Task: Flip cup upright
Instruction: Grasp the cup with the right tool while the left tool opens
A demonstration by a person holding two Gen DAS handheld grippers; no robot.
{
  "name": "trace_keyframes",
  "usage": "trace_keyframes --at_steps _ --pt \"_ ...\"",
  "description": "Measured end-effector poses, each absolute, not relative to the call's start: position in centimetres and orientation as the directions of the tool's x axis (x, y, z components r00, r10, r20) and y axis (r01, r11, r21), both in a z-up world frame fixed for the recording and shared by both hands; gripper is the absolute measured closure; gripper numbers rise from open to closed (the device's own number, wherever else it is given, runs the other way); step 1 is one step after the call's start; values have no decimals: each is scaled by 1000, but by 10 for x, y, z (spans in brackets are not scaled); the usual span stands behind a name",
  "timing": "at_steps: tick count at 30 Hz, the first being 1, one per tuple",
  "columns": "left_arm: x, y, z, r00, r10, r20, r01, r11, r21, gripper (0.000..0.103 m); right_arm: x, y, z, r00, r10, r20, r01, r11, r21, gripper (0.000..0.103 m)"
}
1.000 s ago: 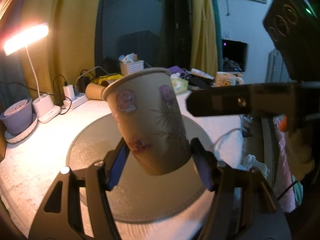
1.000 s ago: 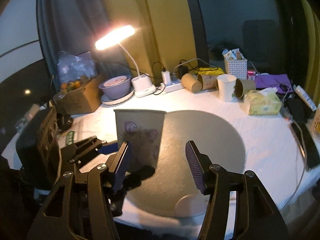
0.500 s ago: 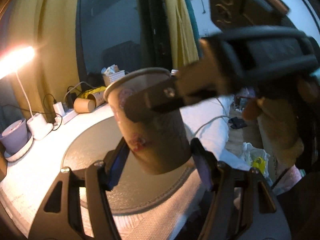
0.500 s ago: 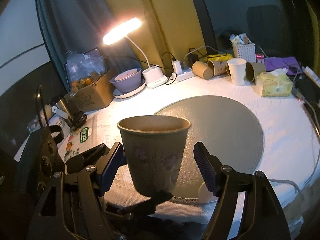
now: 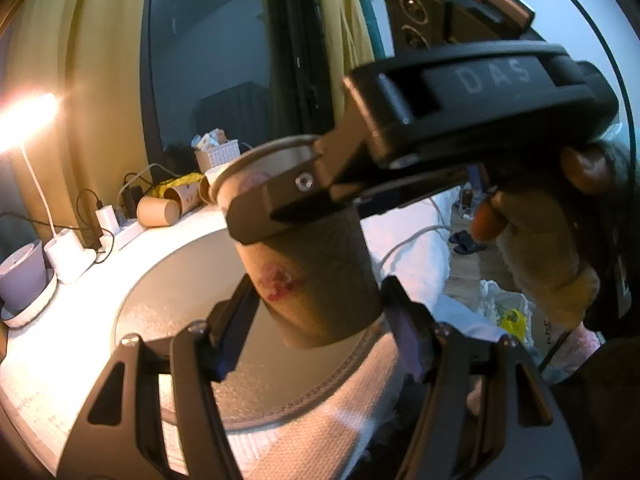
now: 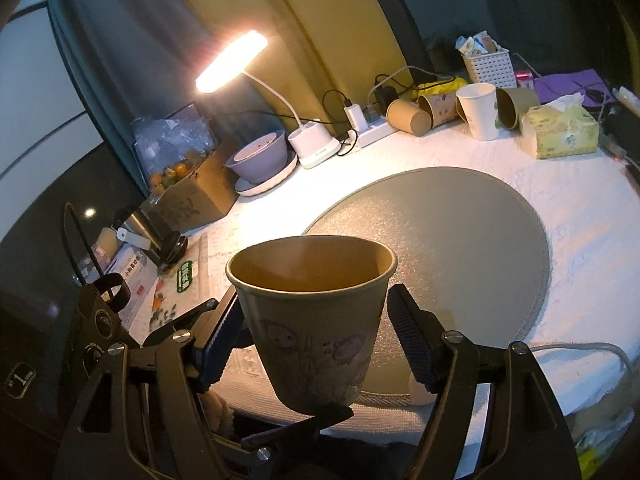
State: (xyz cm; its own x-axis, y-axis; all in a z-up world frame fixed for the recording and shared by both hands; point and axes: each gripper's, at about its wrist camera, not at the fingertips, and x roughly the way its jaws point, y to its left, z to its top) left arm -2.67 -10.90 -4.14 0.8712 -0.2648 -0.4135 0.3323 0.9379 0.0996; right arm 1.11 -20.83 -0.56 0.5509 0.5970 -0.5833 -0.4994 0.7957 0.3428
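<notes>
A brown paper cup (image 5: 316, 280) with cartoon stickers is held mouth up in the air over the near edge of the round grey mat (image 6: 440, 232). My left gripper (image 5: 320, 316) is shut on its lower body. In the right wrist view the cup (image 6: 312, 320) stands between my right gripper's (image 6: 316, 336) fingers, which straddle it with a gap on each side; the left gripper's finger shows under its base. In the left wrist view the right gripper's finger (image 5: 280, 208) crosses in front of the cup's upper part.
On the white cloth at the back stand a lit desk lamp (image 6: 232, 60), a purple bowl on a plate (image 6: 260, 160), a power strip, several paper cups (image 6: 480, 110), a tissue box (image 6: 560, 136) and a white basket (image 6: 486, 64). A cardboard box (image 6: 192, 196) sits left.
The cup has been carried toward the near table edge. My right gripper has swung in from the side and now straddles it. The left gripper keeps its hold.
</notes>
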Motion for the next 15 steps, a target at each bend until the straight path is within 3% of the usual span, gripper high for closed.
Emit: trace_keyframes --at_steps 6,10,15 --pt "-20 -106 -47 848 -262 -460 327 943 66 37 16 -206 -8 549 582 -600 -494 805 329 34" --pt "-18 -100 -52 834 -265 -484 323 946 37 26 21 -205 -9 561 562 -608 -482 819 312 34" --pt "-19 -91 -54 821 -263 -506 309 951 6 26 28 -207 -8 597 525 -607 -458 844 281 34"
